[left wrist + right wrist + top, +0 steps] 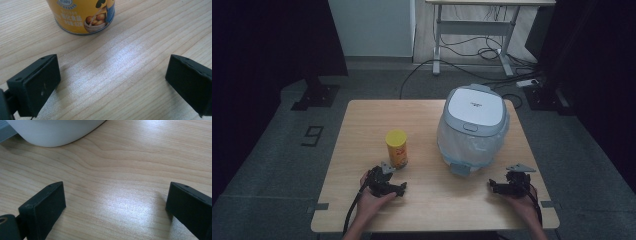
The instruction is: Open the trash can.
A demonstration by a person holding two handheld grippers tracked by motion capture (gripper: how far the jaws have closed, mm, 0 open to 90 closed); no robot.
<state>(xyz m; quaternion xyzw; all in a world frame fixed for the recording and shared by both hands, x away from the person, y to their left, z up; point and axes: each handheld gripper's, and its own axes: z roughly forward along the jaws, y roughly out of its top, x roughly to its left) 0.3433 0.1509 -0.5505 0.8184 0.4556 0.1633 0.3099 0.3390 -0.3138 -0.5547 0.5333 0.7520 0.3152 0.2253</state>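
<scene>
A yellow can is seen upright near the middle of the wooden bench, just beyond the left hand-held gripper, whose jaws are spread wide with only bare wood between them. In the left gripper view the can stands ahead and a little to the left of the gap, apart from both jaws.

To the can's right, well apart from it, a white and grey bin with a closed lid and a clear liner showing under the rim is set on the bench. The right hand-held gripper is held just in front of it, jaws likewise wide apart and nothing between them; the bin's rounded white base is caught at the top of the right gripper view.

The can is judged to be light and stiff, probably a thin-walled snack tube with a plastic cap, its glossy printed side likely to be slippery under hard pads. A hold across the middle of the round body, below the cap, would be the safest, with moderate pressure so that the wall is not dented. Being tall and narrow, it could be tipped by a glancing touch. The bin is judged bulkier, with a smooth curved shell that offers little to grip; its lid is best worked by the front latch.
</scene>
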